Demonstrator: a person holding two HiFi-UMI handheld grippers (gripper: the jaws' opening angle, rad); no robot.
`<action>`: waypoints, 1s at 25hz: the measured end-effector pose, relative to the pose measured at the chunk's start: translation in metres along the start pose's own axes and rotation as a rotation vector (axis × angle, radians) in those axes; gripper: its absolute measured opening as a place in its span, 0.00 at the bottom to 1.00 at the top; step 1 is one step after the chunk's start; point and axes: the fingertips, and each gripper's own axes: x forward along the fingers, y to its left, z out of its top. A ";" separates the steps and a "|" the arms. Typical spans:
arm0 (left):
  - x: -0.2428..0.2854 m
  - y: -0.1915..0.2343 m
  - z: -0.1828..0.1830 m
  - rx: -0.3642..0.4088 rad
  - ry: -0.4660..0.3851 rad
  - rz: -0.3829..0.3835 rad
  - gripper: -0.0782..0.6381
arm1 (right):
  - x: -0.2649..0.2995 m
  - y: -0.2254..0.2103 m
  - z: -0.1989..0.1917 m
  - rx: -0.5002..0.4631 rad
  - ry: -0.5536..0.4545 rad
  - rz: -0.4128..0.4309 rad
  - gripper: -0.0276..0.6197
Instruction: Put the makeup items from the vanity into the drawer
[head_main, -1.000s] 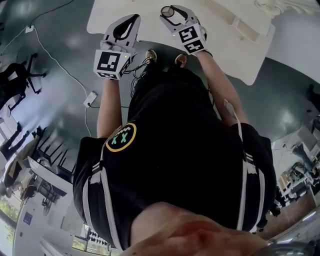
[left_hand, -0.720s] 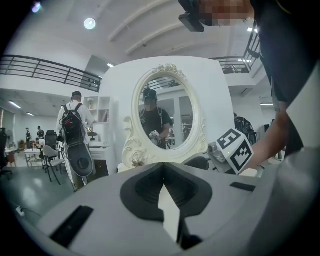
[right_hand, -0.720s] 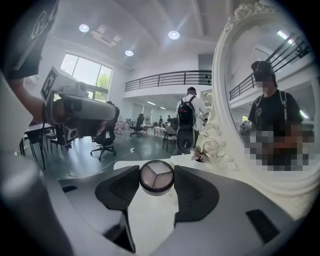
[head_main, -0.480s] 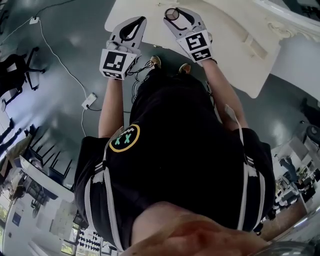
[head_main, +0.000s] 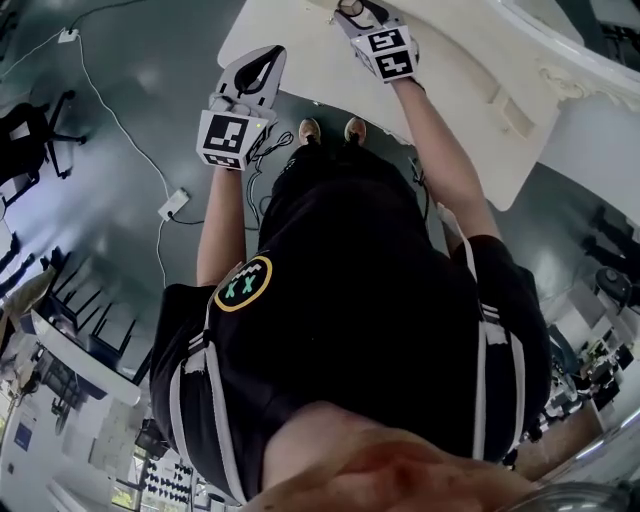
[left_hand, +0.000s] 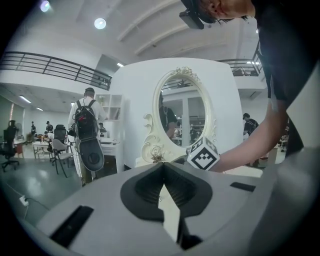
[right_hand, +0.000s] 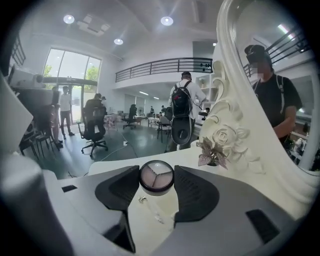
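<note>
My right gripper pinches the round compact at its very fingertips, over the vanity. My left gripper is closed, with nothing between its fingers.

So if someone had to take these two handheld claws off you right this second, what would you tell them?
Left gripper: jaws together, nothing in them, at the near edge of the vanity.
Right gripper: clamped on a round eyeshadow compact, over the vanity top by the mirror and a small plant.
Done: the compact is gripped.
Left: it has to go into the drawer. No view shows the drawer clearly, so find it first. No other makeup is in sight right now.
</note>
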 end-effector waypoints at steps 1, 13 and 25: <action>0.000 0.001 -0.001 -0.008 0.003 0.007 0.13 | 0.011 -0.005 -0.004 0.007 0.015 0.000 0.41; 0.003 0.012 -0.010 -0.027 0.044 0.065 0.13 | 0.069 -0.021 -0.039 0.000 0.126 0.016 0.41; 0.003 0.015 -0.013 -0.039 0.064 0.080 0.13 | 0.078 -0.017 -0.042 0.016 0.120 0.015 0.42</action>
